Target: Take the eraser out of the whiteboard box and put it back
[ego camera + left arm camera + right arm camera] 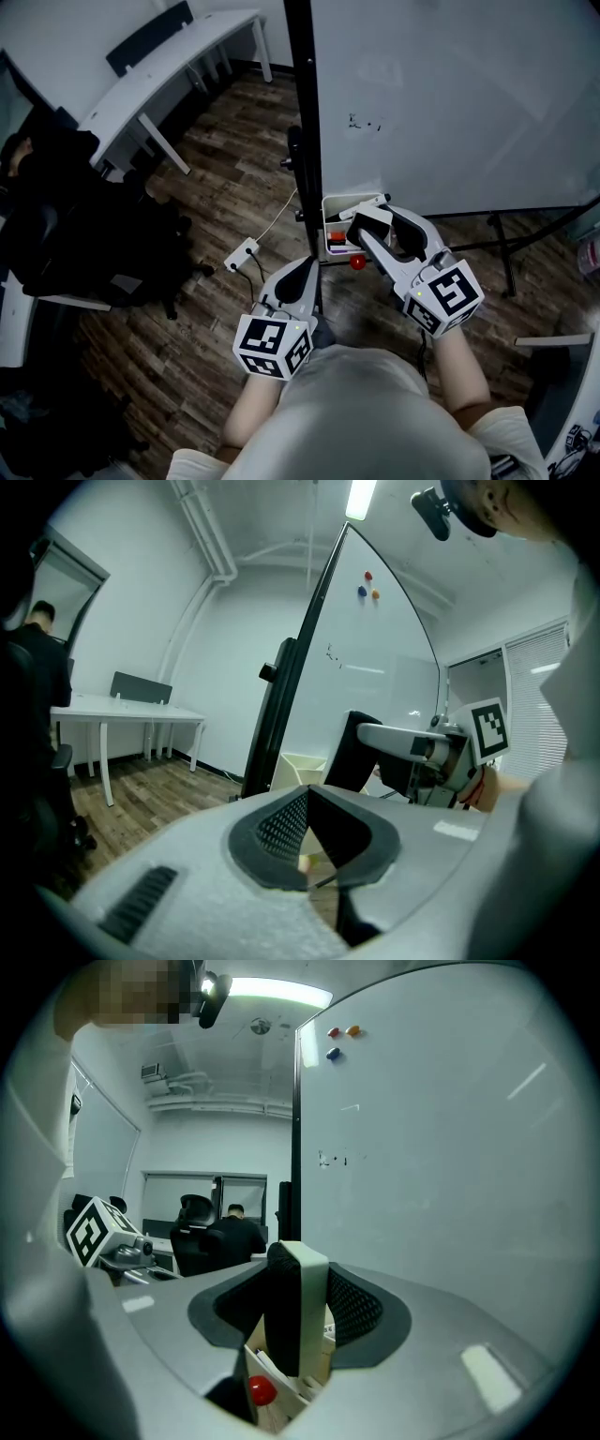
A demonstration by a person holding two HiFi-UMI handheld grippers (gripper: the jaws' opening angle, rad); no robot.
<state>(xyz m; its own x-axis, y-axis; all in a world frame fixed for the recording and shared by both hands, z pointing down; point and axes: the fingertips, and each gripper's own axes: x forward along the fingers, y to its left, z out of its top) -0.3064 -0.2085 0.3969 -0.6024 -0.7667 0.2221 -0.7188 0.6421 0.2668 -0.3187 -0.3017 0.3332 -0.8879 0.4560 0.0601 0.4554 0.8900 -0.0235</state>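
Observation:
The eraser (373,216), white with a black felt face, stands upright between the pads of my right gripper (367,225), which is shut on it. It hangs just above the white whiteboard box (334,208) fixed to the board's black post. In the right gripper view the eraser (298,1307) fills the jaws, with the box (281,1408) and a red ball (262,1390) below. My left gripper (302,272) sits lower left of the box, its tips together and empty. The left gripper view shows the eraser (361,752) from the side.
The whiteboard (450,103) fills the upper right, with its stand legs (502,246) on the wood floor. A power strip (242,253) and cable lie left of the post. A white desk (159,70) and black office chair (84,234) stand far left. A person (234,1232) sits beyond.

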